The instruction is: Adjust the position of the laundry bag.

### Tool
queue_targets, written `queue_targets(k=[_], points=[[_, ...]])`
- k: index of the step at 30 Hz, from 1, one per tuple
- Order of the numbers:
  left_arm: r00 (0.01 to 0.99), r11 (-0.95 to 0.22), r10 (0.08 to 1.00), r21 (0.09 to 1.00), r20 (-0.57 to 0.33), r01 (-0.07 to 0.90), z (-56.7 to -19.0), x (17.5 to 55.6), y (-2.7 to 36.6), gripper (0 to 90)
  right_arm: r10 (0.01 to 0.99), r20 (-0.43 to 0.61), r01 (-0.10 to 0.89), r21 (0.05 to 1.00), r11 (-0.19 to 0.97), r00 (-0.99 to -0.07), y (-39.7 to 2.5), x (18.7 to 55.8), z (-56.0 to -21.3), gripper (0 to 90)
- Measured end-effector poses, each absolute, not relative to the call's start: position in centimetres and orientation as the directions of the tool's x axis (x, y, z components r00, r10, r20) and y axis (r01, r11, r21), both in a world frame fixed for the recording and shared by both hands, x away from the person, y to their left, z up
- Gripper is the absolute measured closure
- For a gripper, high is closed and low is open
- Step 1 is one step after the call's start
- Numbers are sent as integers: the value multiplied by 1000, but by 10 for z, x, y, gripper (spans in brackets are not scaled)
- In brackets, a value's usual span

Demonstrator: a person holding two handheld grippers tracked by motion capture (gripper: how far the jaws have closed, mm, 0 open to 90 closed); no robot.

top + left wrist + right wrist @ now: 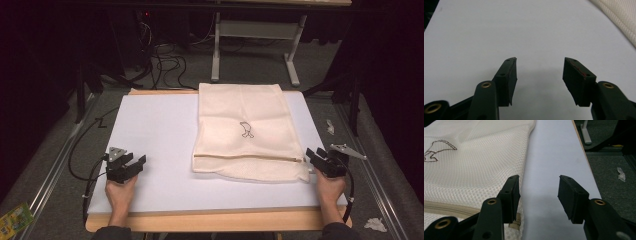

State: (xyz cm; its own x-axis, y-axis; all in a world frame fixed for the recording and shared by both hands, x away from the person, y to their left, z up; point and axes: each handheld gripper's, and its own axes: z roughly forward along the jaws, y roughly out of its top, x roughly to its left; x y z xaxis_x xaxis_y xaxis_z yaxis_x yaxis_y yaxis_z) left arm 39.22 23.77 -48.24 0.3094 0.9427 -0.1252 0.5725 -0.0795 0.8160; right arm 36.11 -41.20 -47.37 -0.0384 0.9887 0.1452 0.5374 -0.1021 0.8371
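Your left gripper (131, 163) sits at the near left of the white table top (155, 130), held in your left hand (120, 192). Its jaws stand wide apart with bare white surface between them; in the left gripper view (539, 65) they hold nothing, and the mesh bag shows at the upper right corner, well apart.

Your right gripper (316, 156) sits at the near right, just beside the bag's near right corner. In the right gripper view (538, 182) the jaws gape wide and grasp nothing: the left jaw lies over the bag's edge by the zip end, the right one over bare table.

Farther out, the cream mesh bag (245, 125) lies flat on the table's right half. Its zip (247, 157) runs across near the close edge. A small dark bird outline (246, 130) marks its middle. The bag's far edge reaches the table's far rim.
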Motion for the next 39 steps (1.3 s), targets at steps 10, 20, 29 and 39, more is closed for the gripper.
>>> queue_targets(k=[10,20,29,39], points=[[352,-108,927,810,-127,576,-474,398,228,437,987,156,529,842,-107,-48,-412,360,-473,543],[383,-118,912,799,-148,589,-470,399,222,446,985,160,538,836,-104,-60,-413,360,-471,551],[416,-140,897,792,-153,594,-466,399,214,445,985,155,555,827,-89,-74,-410,361,-471,552],[451,-144,874,791,-180,594,-461,401,201,437,985,151,556,827,-78,-87,-410,357,-468,549]])
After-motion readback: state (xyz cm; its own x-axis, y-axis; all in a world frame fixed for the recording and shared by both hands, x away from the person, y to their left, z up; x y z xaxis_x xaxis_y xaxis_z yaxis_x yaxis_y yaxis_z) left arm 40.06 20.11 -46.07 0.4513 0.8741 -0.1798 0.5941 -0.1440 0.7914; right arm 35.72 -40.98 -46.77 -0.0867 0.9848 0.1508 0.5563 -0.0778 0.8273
